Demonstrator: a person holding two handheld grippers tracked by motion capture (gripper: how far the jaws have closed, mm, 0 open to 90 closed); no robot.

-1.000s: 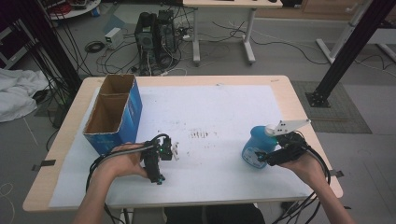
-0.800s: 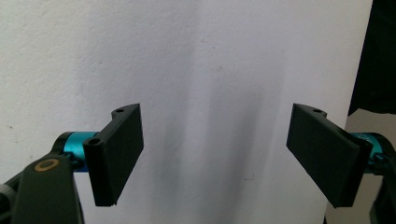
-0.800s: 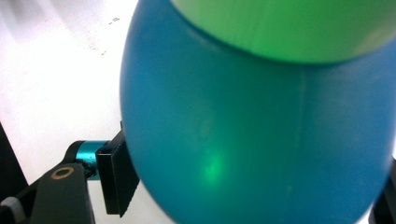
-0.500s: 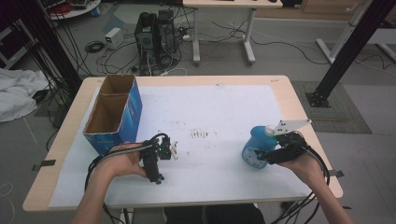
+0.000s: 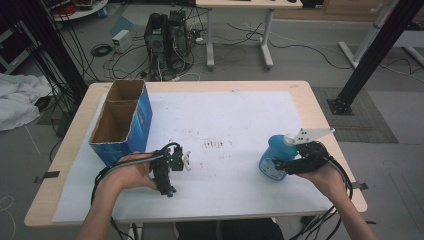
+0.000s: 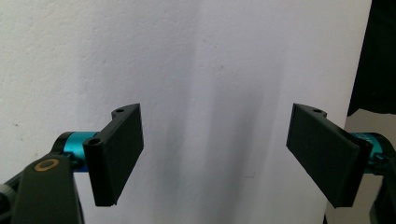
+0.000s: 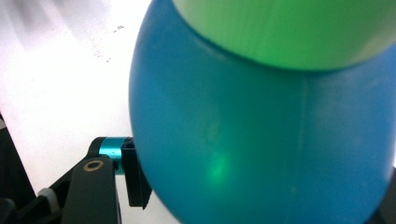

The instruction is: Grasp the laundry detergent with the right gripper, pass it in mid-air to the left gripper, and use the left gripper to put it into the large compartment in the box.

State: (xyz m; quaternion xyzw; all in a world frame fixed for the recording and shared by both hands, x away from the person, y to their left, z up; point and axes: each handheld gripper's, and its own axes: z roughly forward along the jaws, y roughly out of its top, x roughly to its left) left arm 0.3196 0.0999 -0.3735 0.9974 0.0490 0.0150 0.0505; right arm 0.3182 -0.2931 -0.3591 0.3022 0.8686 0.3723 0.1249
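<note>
A blue cardboard box [image 5: 122, 125] stands open-topped at the left of the high view, on the left edge of the white sheet [image 5: 230, 120] covering the wooden table [image 5: 320, 107]. A divider splits it into two compartments; both show only brown cardboard inside. No writing on it can be read.

At the right of the frame, a blue spray bottle [image 5: 272, 157] with a white trigger head stands on the sheet. The right gripper [image 5: 286, 166] is closed on its rounded body; in the right gripper view the bottle [image 7: 261, 140] sits against the jaw, with a green band across the top. Its label is too blurred to read.

Lower left of centre, the left gripper [image 5: 184, 161] is held just above the sheet. In the left gripper view its jaws [image 6: 215, 156] stand wide apart with only the white sheet [image 6: 196, 56] between them.
</note>
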